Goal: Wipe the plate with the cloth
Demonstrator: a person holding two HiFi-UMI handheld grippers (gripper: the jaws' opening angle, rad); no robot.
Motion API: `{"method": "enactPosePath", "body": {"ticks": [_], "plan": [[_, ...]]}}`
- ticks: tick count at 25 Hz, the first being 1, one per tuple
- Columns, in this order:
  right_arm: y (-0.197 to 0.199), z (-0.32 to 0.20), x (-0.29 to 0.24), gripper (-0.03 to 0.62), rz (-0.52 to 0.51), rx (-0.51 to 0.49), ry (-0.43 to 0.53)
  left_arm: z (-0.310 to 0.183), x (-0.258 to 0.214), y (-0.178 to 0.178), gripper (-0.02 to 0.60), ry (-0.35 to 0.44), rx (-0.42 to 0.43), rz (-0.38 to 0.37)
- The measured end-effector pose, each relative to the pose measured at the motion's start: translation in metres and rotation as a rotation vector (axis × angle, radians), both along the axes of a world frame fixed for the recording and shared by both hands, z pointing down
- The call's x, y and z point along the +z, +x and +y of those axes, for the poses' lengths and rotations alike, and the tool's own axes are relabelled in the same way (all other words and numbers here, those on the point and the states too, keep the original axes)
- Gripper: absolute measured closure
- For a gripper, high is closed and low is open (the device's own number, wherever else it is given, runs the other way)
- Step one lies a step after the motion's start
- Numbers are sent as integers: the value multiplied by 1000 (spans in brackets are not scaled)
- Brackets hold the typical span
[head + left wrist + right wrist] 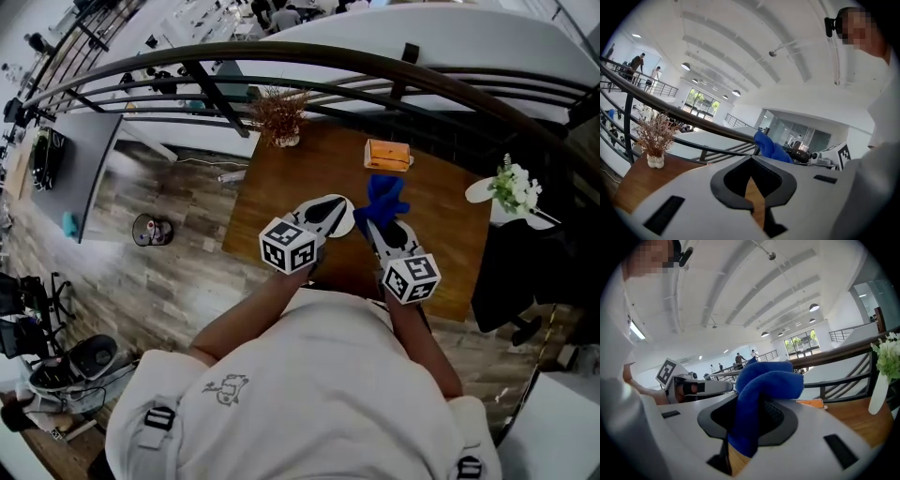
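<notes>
The blue cloth (pixel 384 197) hangs bunched from my right gripper (pixel 379 225), which is shut on it over the brown table (pixel 281 202). In the right gripper view the cloth (pixel 764 390) fills the gap between the jaws and folds over their tips. My left gripper (pixel 325 212) sits just left of it, shut, with nothing showing between its jaws (pixel 751 164). A white rounded edge (pixel 346 223) beside the left gripper's tips may be the plate; I cannot tell it from the white jaws. No plate shows in either gripper view.
An orange box (pixel 387 155) lies on the table beyond the cloth. A vase of dried twigs (pixel 279 117) stands at the far left corner, white flowers (pixel 514 187) off the right edge. A dark railing (pixel 375 75) runs behind the table, with a drop to a lower floor at left.
</notes>
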State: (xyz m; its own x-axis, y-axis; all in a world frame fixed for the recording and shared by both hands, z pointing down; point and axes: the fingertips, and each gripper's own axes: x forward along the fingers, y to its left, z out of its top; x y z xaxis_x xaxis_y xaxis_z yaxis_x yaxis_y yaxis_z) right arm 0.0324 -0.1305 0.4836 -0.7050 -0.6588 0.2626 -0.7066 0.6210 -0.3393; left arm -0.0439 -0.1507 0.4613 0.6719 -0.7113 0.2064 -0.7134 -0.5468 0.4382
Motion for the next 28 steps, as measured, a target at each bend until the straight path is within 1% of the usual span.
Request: {"method": "enactPosePath", "body": {"ticks": [3,6,10,13,16,21,24,28], "plan": [[-21,-6,10,484,20,24,-12,-7,8,-31,575,-9,7,1],[-29,-4,18,484,73,41,-20,-5,21,-51,575,-50,13,4],[-25,-10,41,484,116,73,-55,-6,56,-62,575,-138,26,-15],[-18,-11,74,484,134,83,-109,-6,90,-60,575,-200,49,-7],[-18,-8,112,484,165,58,-169,-4,123,-57,575,-266,77,-39],[-24,-6,159,484,199,13,-240,-1,173,-64,574,-380,90,-103],[-29,-1,178,484,204,-10,-271,1,197,-73,574,-440,79,-128],[-31,-8,207,484,238,-38,-295,-3,228,-79,569,-505,61,-145]]}}
